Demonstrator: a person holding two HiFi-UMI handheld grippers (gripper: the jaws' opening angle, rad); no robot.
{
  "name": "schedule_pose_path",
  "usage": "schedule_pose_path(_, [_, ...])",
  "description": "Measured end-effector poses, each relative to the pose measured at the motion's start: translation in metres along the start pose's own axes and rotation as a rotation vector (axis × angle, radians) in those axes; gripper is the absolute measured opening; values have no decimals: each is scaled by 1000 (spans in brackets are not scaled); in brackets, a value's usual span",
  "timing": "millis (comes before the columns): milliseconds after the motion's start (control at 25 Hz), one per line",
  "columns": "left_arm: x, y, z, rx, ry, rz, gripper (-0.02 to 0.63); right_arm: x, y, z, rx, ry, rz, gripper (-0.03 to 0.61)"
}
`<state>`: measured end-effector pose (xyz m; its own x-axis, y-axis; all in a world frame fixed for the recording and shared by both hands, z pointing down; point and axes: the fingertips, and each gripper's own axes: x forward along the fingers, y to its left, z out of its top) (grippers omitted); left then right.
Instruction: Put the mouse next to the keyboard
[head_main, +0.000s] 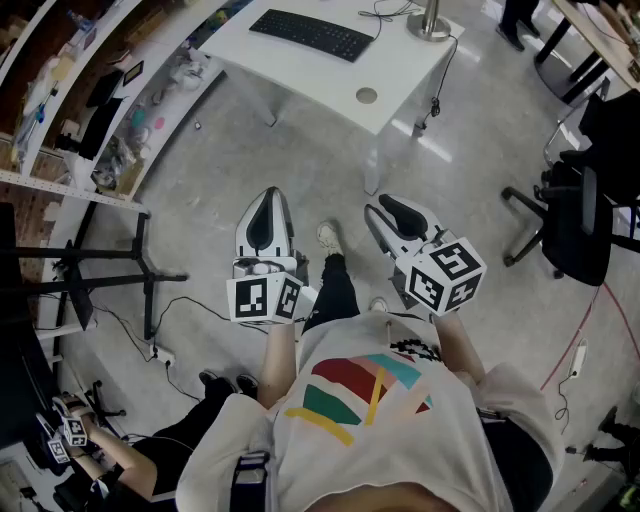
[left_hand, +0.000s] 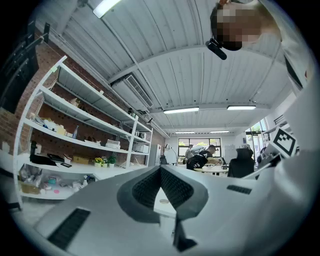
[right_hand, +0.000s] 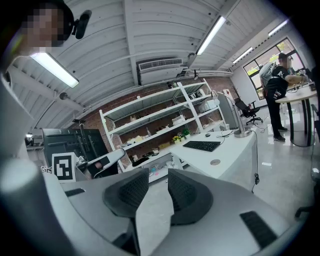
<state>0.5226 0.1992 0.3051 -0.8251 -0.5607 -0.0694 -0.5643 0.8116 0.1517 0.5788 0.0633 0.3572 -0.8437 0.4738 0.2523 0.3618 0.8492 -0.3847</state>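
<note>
The left gripper (left_hand: 160, 171) has its jaws together at the tips, with nothing between them. The right gripper (right_hand: 158, 173) has its jaws a little apart, also empty. Both hang over bare floor at the centre of the head view. The keyboard (right_hand: 202, 145) lies on the white table (right_hand: 235, 150), right of centre in the right gripper view. A small dark thing just beyond it may be the mouse (right_hand: 207, 135), too small to be sure. Open shelves (right_hand: 150, 122) behind hold boxes and potted plants.
</note>
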Motion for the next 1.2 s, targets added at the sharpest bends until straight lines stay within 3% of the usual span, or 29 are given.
schedule_pose_path(440, [186, 137, 19, -30, -6, -109, 43, 225, -60, 109, -43, -18, -40, 127])
schedule_pose_path(600, [238, 183, 21, -44, -11, -135, 43, 289, -73, 126, -33, 5, -48, 127])
schedule_pose_path(880, [304, 245, 13, -68, 2, -117, 43, 360, -105, 143, -26, 38, -84, 127])
schedule_pose_path(1200, [372, 289, 14, -52, -21, -138, 43, 426, -149, 179, -56, -8, -147, 127])
